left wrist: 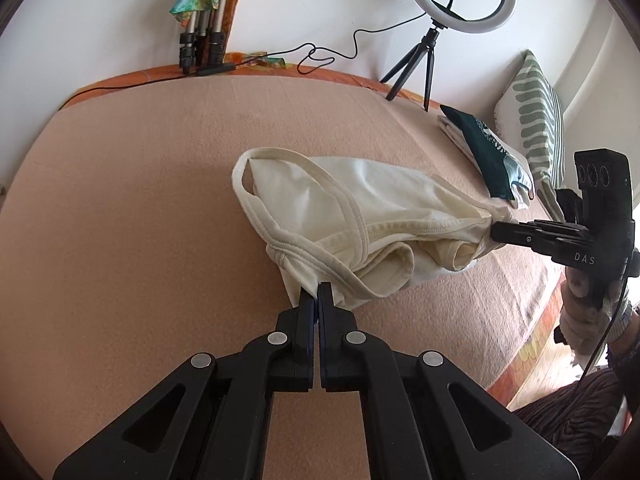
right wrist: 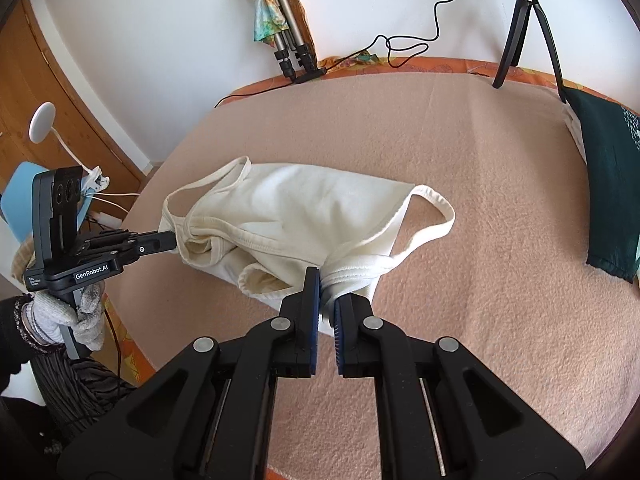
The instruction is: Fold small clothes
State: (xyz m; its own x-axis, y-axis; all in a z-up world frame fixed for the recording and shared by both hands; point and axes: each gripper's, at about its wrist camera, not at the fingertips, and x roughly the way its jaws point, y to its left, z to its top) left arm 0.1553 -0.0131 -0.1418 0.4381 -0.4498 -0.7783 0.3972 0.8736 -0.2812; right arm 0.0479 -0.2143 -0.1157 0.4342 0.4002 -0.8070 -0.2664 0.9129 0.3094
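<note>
A cream-white tank top (left wrist: 344,208) lies partly folded on the pink blanket (left wrist: 140,208); it also shows in the right wrist view (right wrist: 304,208). My left gripper (left wrist: 319,294) is shut on the top's near edge, and shows in the right wrist view (right wrist: 170,242) pinching the left end. My right gripper (right wrist: 327,292) is shut on bunched fabric and a strap at the near edge, and shows in the left wrist view (left wrist: 494,232) gripping the right end. One strap loop (right wrist: 436,212) lies loose on the blanket.
A stack of folded clothes with a dark green piece on top (left wrist: 486,152) lies at the right, also in the right wrist view (right wrist: 608,184). A striped pillow (left wrist: 536,120), a ring light on a tripod (left wrist: 432,36), a cable (right wrist: 400,48) and tripod legs (right wrist: 292,52) stand at the far edge.
</note>
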